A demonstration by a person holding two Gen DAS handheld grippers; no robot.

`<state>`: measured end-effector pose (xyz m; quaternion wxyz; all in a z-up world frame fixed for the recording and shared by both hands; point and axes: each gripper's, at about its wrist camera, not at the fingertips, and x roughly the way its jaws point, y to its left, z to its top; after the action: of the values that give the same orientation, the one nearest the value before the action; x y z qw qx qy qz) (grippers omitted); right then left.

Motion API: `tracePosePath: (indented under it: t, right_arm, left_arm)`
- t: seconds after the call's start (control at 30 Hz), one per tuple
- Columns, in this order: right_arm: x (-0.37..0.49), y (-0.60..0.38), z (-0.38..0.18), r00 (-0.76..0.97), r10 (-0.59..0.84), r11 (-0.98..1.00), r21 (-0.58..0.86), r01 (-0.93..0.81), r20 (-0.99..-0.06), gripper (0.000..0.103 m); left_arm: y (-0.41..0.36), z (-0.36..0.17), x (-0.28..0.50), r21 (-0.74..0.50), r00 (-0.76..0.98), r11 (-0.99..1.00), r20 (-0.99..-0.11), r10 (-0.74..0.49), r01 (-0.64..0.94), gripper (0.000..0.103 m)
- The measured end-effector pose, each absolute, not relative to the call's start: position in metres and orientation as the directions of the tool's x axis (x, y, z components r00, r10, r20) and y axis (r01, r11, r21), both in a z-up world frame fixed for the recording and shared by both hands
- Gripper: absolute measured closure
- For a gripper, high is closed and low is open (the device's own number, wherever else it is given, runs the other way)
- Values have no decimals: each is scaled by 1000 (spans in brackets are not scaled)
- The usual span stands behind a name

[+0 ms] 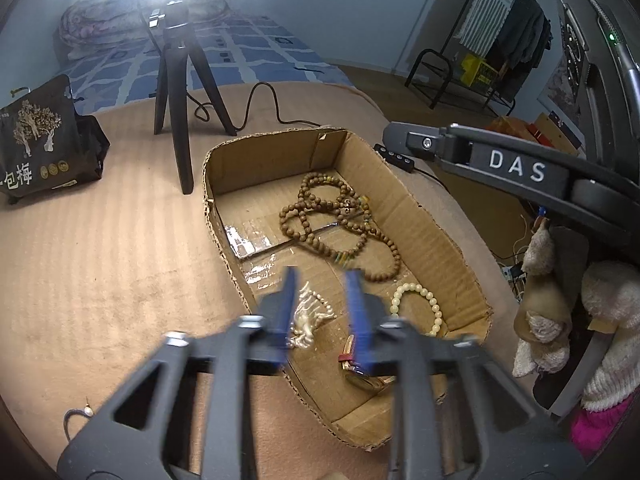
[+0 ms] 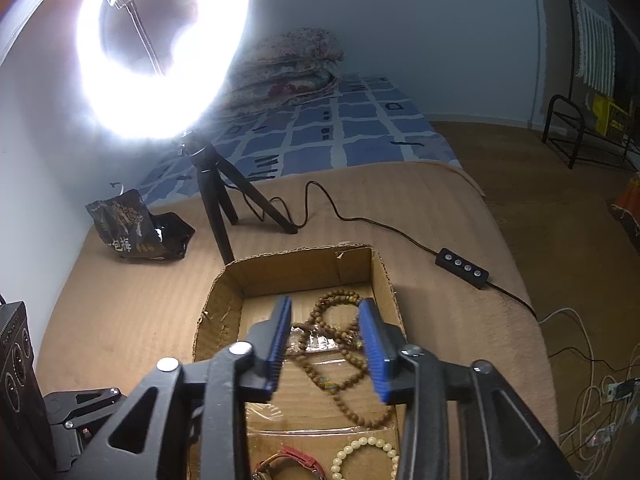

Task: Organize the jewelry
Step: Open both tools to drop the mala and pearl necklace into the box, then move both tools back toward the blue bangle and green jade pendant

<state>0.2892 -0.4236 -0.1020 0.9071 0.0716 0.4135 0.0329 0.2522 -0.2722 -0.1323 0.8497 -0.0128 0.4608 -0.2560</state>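
Left gripper (image 1: 320, 280): jaws apart with a clear gap and nothing between them, hanging over the near end of the cardboard box (image 1: 436, 216).
Right gripper (image 2: 326, 320): jaws apart and empty, poised above the middle of the same box (image 2: 224, 292); in the left wrist view its dark arm marked "DAS" crosses on the right, beyond the box's right wall.
Wooden bead necklace (image 1: 340, 220): a long brown strand lying in loose loops on the box floor, ahead of the left jaws; in the right wrist view it shows (image 2: 340, 360) through the gap of the right jaws and just below them.
Pale bead bracelet (image 1: 416, 308): a cream ring on the box floor, just right of the left jaws; low and right of the right jaws' gap (image 2: 364, 460) in the other view.
Gold chain (image 1: 310, 316): a small crumpled heap seen in the gap of the left jaws, lying on the box floor.
Watch (image 2: 288, 464): red strap, on the box floor left of the pale bracelet, below the right jaws; partly hidden behind the left gripper's right finger in the left wrist view.
Ring light (image 2: 160, 48): lit, on a black tripod (image 2: 224, 208) standing on the tan surface (image 1: 120, 240) beyond the box, ahead-left of both jaws.
Black snack bag (image 1: 40, 144): on the surface, far left of the jaws.
Switch box (image 2: 462, 268): on the lamp's cable, right of the box.
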Motion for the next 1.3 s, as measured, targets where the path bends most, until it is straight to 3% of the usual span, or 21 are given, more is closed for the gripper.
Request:
tracePosePath:
  t: [0.03,0.1,0.23,0.67,0.83,1.3]
  right_arm:
    - [289,-424,-102,657,116,988,157,4,-745,49]
    - [286,-424,-100,665,106,988,154,14,-739,42]
    - [282,-424,-98,669,89,989,143,26,-738,33]
    - [249,-419,-67,695,55,990,130,56,-717,17]
    - [232,-411,-56,702,48,990,129,63,-710,3]
    - [179,-352,-47,691,95,994,104,-29,-716,0]
  left_arm:
    - [-272,-132,251,-257,448,869,-774,-447,423,60]
    - [-271,-132,249,-244,453,873,-777,-436,423,60]
    - [-268,-129,246,-235,458,877,-779,-428,419,60]
    - [-243,-100,220,-198,499,887,-766,-405,416,60]
    - [-219,-88,212,-195,513,895,-762,-395,401,60]
    - [-120,-69,182,-154,554,929,-765,-328,338,60]
